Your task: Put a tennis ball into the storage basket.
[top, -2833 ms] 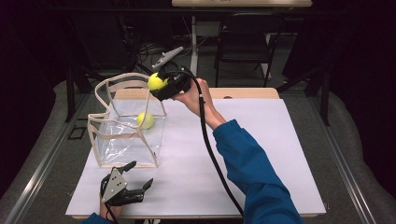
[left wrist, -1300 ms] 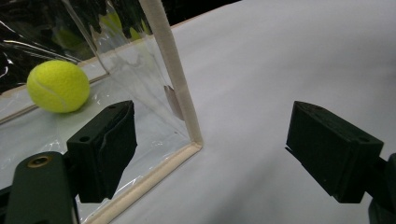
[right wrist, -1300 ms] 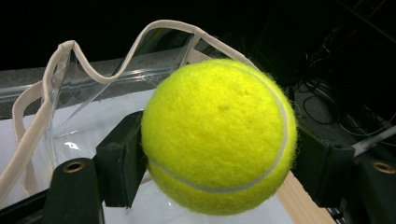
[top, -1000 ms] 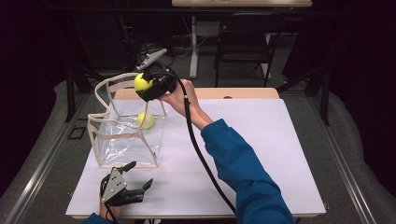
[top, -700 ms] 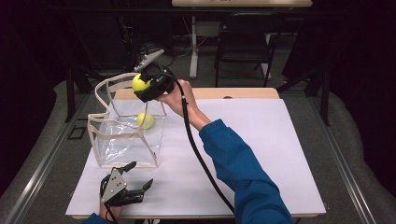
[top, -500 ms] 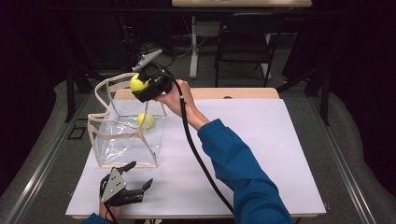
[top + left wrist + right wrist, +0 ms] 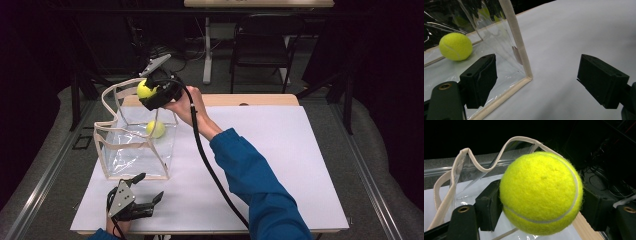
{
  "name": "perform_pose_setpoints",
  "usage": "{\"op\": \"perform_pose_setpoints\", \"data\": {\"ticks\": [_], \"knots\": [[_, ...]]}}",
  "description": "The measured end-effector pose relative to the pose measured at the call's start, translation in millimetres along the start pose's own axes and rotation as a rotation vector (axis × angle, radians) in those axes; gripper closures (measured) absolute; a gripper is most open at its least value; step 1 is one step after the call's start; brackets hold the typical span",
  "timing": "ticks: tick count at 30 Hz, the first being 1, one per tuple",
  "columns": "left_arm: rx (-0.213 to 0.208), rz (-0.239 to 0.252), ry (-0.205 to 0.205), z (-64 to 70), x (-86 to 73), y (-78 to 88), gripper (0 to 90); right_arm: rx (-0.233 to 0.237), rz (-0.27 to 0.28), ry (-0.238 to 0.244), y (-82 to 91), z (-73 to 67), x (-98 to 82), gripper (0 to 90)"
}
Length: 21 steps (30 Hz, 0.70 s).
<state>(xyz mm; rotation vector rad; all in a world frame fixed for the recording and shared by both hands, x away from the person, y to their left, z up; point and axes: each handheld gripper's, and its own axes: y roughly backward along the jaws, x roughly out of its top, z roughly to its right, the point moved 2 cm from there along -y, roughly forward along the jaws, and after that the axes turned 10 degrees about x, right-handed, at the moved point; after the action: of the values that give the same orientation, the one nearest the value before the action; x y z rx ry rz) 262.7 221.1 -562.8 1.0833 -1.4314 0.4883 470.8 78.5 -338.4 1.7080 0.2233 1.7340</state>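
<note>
Step in hand, as judged: dropping a second tennis ball into the clear bag; right gripper (image 7: 150, 92), upper left of the high view, is clamped on a tennis ball (image 7: 145, 89), both black jaws pressing its sides in the right gripper view (image 7: 541, 192); the ball sits above the far rim of the clear bag (image 7: 111, 147), at the looping beige handles (image 7: 114, 95).

Second ball (image 7: 156, 129) lies on the bag floor, centre left of the high view, and at the upper left of the left gripper view (image 7: 455, 46).

Left gripper (image 7: 145, 192), lower left of the high view, rests on the white table (image 7: 280, 165) just in front of the bag; jaws stand wide apart, nothing between them; in its own view the bag's beige corner seam (image 7: 517, 42) rises between the jaws but farther off, untouched.

To do it well (judgement): carry the held ball inward until it is plainly over the open mouth, clear of the handles; lower it past the rim before opening the jaws, so it does not bounce out; the bag walls are soft film and may sag, so the free gripper could steady the near corner; release gently, then lift straight up to avoid snagging a handle.

Writing: no brand, label or lettering readable on ball, bag or grippers; only the white seam line on the ball shows.
</note>
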Motion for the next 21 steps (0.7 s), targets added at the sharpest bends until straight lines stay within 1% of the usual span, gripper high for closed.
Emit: {"op": "perform_pose_setpoints", "data": {"ticks": [9, 14, 21], "knots": [[0.001, 0.003, 0.002, -0.1, 0.1, 0.4, 15.9, 0.010, -0.015, 0.005, -6.0, -3.6, 1.1, 26.3], [0.002, 0.003, 0.004, -0.7, -0.1, 0.4, 15.9, 0.023, -0.026, 0.004, -10.6, -6.0, 2.3, 26.3], [0.002, 0.005, 0.005, -0.6, 0.0, 0.6, 15.9, 0.029, -0.036, 0.003, -12.5, -6.8, 1.6, 26.4]]}}
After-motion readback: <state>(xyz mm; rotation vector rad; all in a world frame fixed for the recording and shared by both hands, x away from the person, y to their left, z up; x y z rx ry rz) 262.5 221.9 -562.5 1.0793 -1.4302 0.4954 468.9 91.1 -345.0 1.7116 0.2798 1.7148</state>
